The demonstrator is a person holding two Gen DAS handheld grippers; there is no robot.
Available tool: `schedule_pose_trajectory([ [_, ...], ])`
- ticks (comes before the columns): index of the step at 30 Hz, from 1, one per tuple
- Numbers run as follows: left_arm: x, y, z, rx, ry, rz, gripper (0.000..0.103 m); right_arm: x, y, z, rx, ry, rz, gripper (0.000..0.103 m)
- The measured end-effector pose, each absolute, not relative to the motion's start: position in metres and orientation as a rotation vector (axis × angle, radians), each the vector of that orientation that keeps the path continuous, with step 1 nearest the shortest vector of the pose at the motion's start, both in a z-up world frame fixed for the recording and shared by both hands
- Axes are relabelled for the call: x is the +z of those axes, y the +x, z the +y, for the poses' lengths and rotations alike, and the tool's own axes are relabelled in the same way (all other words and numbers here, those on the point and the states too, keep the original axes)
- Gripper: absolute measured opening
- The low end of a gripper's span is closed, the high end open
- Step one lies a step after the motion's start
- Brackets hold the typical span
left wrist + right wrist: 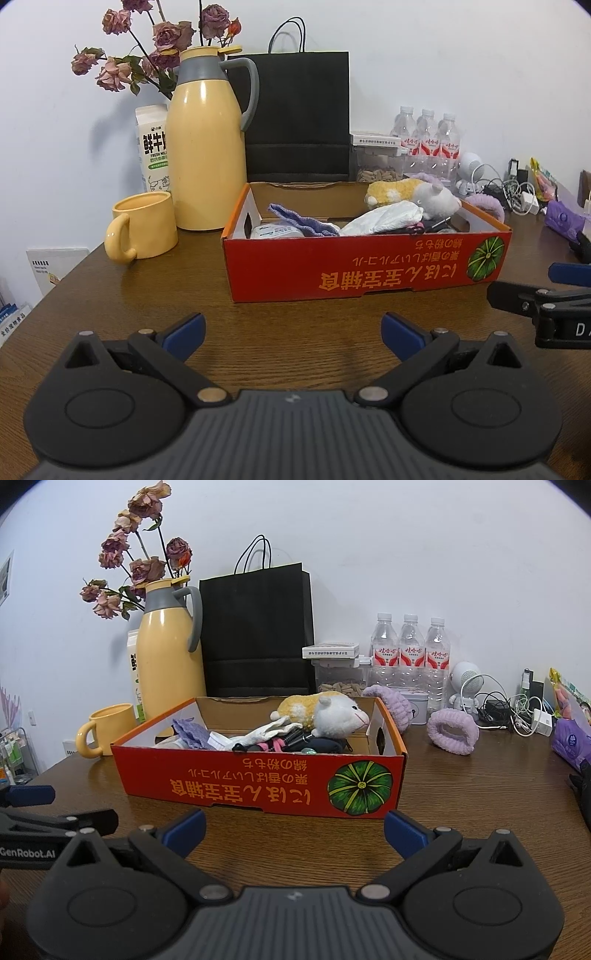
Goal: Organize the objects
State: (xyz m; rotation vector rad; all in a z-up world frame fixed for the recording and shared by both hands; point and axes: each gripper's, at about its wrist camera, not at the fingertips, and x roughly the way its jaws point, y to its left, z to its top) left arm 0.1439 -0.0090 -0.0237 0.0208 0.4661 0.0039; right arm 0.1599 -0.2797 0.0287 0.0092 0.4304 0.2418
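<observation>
Left claw (pixel 293 330) and right claw (pixel 294 829) hovering wide open, gripping nothing, over the wooden table (pixel 295 314). Just beyond, red box (pixel 258 775) sitting on the table, holding plush hamster (pixel 325 712), white cloth (pixel 384 219), purple cloth (pixel 303 221). Yellow thermos (pixel 208 147) and black bag (pixel 299 114) standing behind.

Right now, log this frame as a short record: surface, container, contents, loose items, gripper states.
surface: wooden table
container: red cardboard box, open top
contents: plush hamster, purple cloth, white cloth, dark small items
loose items: purple headband, yellow mug, yellow thermos
left gripper: open, empty
right gripper: open, empty
</observation>
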Motion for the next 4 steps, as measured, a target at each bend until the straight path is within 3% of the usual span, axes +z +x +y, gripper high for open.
schedule_pose_trajectory([
  [4,-0.0235,0.1431,-0.0089,0.002,0.017,0.461,0.103,0.0287,0.1598,-0.2796,0.242,0.009,0.431,0.103],
])
